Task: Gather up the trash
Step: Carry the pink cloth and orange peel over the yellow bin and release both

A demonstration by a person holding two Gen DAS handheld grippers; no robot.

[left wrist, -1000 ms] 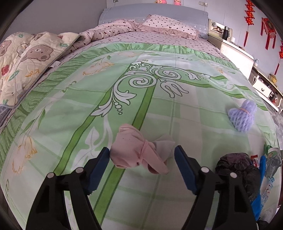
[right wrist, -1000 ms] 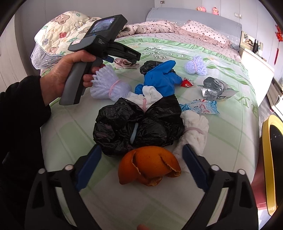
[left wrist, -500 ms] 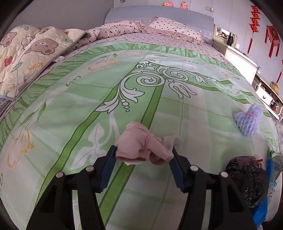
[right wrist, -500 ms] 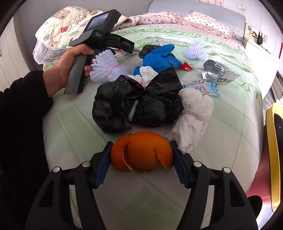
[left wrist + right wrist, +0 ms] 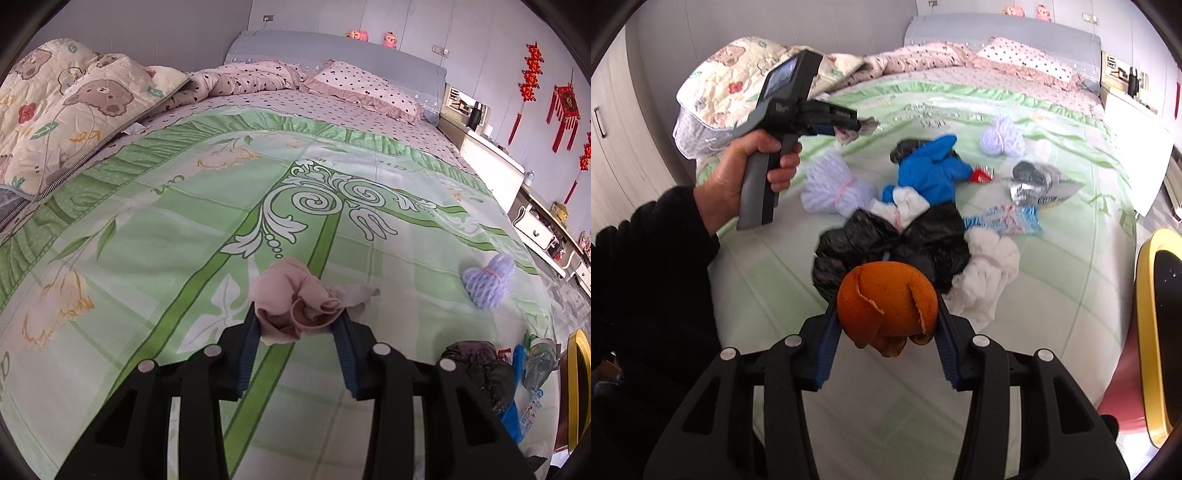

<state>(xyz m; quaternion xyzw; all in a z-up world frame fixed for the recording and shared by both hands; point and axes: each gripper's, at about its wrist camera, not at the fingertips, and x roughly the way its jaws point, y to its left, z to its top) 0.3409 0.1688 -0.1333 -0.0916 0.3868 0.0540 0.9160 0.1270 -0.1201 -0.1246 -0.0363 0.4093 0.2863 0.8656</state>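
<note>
Trash litters a green bed; left fingers pinch pink cloth, while only the right view shows fingers gripping peel.

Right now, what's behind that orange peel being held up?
Behind the orange peel lie black plastic bags, with a white cloth bundle beside them. The peel covers the bags' near edge, so anything there is hidden.

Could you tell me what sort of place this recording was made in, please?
A home bedroom, most likely: a bed with a grey padded headboard, a polka-dot pillow and a teddy-bear quilt, with a white bedside cabinet alongside.
</note>
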